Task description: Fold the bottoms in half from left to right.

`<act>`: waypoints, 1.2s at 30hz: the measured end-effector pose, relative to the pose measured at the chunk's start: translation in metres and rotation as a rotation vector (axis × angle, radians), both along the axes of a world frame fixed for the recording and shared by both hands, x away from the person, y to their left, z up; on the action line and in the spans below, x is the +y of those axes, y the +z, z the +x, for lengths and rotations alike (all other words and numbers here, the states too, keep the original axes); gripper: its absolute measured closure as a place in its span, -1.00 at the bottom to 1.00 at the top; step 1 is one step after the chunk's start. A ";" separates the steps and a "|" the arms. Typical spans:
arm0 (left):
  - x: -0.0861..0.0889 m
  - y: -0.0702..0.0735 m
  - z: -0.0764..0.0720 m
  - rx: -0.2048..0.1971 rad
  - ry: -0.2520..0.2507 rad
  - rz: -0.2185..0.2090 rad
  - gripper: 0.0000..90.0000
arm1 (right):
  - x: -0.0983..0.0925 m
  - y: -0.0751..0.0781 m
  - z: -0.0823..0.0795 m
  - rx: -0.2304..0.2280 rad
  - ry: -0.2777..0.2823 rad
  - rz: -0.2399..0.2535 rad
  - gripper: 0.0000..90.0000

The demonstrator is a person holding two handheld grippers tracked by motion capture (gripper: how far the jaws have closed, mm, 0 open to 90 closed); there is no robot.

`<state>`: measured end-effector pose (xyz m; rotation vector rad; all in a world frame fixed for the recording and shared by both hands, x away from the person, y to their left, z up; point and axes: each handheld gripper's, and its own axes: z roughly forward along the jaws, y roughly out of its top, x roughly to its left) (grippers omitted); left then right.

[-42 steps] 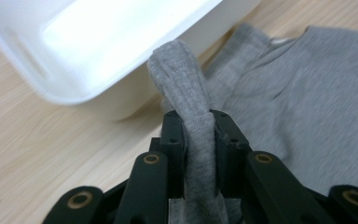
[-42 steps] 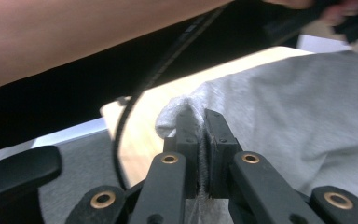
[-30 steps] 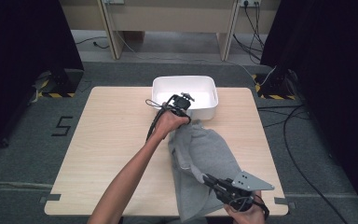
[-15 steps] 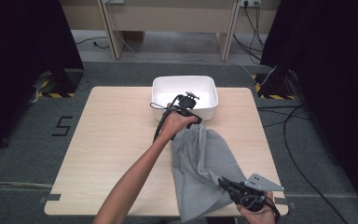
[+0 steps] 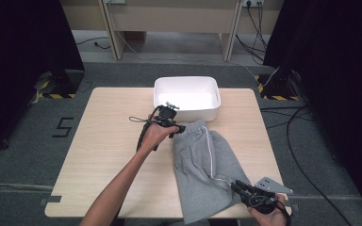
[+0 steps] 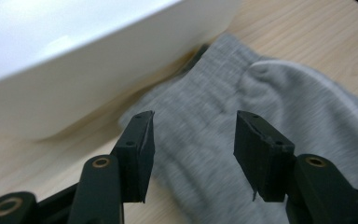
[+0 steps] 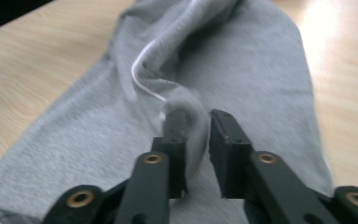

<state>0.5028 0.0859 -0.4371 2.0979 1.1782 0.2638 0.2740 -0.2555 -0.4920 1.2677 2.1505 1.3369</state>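
Grey shorts point(image 5: 202, 165) with a white cord lie spread on the right half of the wooden table point(image 5: 108, 136), their top edge against a white bin point(image 5: 186, 110). My left gripper point(image 5: 179, 129) hovers at the shorts' top left corner. Its jaws have just been opening, and in the left gripper view this gripper point(image 6: 193, 116) stands open above the shorts point(image 6: 284, 93) beside the bin point(image 6: 74, 70), with nothing between its pads. My right gripper point(image 5: 235, 185) is at the shorts' lower right edge. Its jaws point(image 7: 196, 116) have just been opening, with a loose fold of the shorts point(image 7: 242, 60) still between them.
The white bin stands at the back middle of the table. A cable trails from the left gripper across the wood. The table's front edge runs just below the right hand. Dark curtains and floor cables flank the table.
The left gripper let go of the shorts' top and drew back to the left. The shorts now lie flat. The right gripper moved right toward the front edge and loosened on the cloth.
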 end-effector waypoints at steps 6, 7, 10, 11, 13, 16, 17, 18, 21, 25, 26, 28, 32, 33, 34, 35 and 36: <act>0.018 -0.015 -0.011 -0.006 0.013 -0.027 0.04 | -0.006 0.011 0.004 -0.017 -0.015 -0.023 0.25; 0.019 -0.016 -0.013 -0.009 0.013 -0.028 0.04 | -0.004 0.014 0.007 -0.021 -0.011 -0.028 0.20; 0.019 -0.021 -0.020 -0.017 0.009 -0.033 0.03 | 0.001 0.018 0.015 -0.024 0.022 -0.063 0.15; 0.018 -0.022 -0.021 -0.022 0.006 -0.034 0.02 | 0.005 0.019 0.018 -0.027 0.035 -0.076 0.14; 0.017 -0.025 -0.025 -0.032 0.005 -0.034 0.01 | 0.011 0.020 0.021 -0.033 0.072 -0.092 0.13; 0.016 -0.031 -0.027 -0.031 0.001 -0.033 0.01 | 0.019 0.023 0.021 -0.049 0.115 -0.092 0.12; 0.015 -0.032 -0.027 -0.030 0.003 -0.034 0.01 | 0.023 0.024 0.021 -0.044 0.134 -0.101 0.12; 0.014 -0.034 -0.027 -0.029 0.005 -0.035 0.01 | 0.026 0.024 0.022 -0.047 0.144 -0.113 0.12; 0.012 -0.037 -0.028 -0.021 -0.003 -0.024 -0.01 | 0.036 0.019 0.025 -0.035 0.165 -0.205 0.19; 0.010 -0.038 -0.028 -0.024 -0.004 -0.022 -0.01 | 0.040 0.003 0.037 -0.025 0.185 -0.327 0.42; 0.010 -0.039 -0.027 -0.024 -0.004 -0.022 -0.01 | 0.040 -0.001 0.039 -0.019 0.191 -0.342 0.53; 0.009 -0.040 -0.027 -0.024 -0.005 -0.020 -0.01 | 0.036 -0.007 0.042 -0.004 0.192 -0.340 0.71; 0.006 -0.042 -0.027 -0.036 0.000 -0.028 -0.03 | 0.028 -0.005 0.040 -0.017 0.170 -0.307 0.95; 0.005 -0.042 -0.027 -0.042 0.000 -0.023 -0.04 | 0.026 0.000 0.038 -0.033 0.159 -0.294 0.98; 0.003 -0.044 -0.027 -0.047 0.000 -0.016 -0.05 | 0.023 0.006 0.035 -0.047 0.149 -0.274 1.00; 0.002 -0.045 -0.027 -0.049 -0.003 -0.010 -0.05 | 0.020 0.015 0.031 -0.072 0.141 -0.254 1.00; 0.000 -0.047 -0.026 -0.057 0.000 -0.006 -0.05 | 0.018 0.021 0.028 -0.084 0.135 -0.249 1.00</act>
